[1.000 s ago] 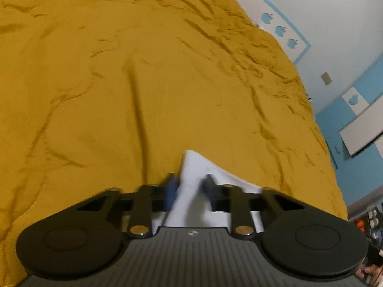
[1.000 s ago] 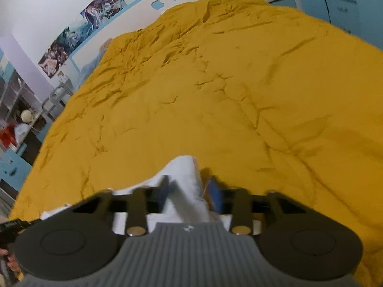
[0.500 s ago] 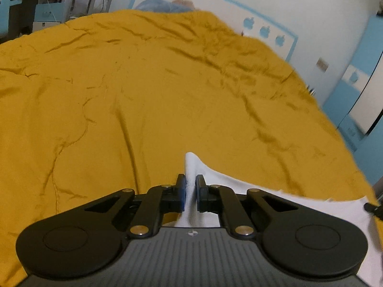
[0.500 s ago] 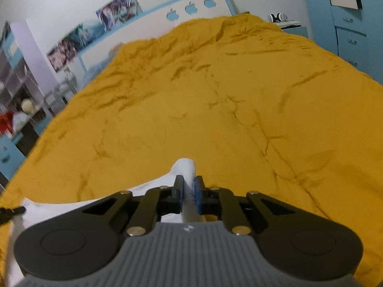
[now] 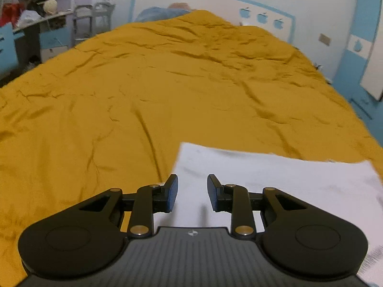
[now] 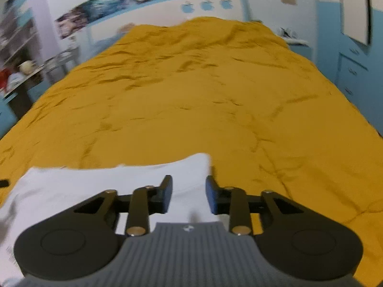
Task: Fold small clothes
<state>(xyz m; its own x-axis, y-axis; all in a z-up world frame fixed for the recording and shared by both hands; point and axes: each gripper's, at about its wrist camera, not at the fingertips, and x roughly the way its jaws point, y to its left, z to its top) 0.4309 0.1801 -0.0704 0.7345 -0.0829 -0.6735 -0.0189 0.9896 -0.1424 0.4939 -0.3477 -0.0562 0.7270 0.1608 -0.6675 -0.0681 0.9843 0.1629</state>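
Observation:
A white garment (image 5: 275, 177) lies flat on the mustard-yellow bedspread (image 5: 167, 83) near the front edge. My left gripper (image 5: 192, 192) is open and empty, above the garment's near left corner. In the right wrist view the same garment (image 6: 95, 186) spreads to the left, and my right gripper (image 6: 189, 196) is open and empty above its right corner. The bedspread (image 6: 203, 91) stretches away ahead of both grippers. Printed stripes show at the garment's near edge (image 5: 373, 256).
A white and blue headboard (image 5: 215, 7) with apple shapes stands at the far end. A desk and shelves with clutter (image 5: 36, 19) stand at the left. Blue drawers (image 6: 354, 71) and a nightstand with headphones (image 6: 289, 35) stand at the right.
Both grippers were shut on the garment's corners half a second ago. Both have opened and let go, and the garment now lies flat. Both cameras have tilted up toward the headboard.

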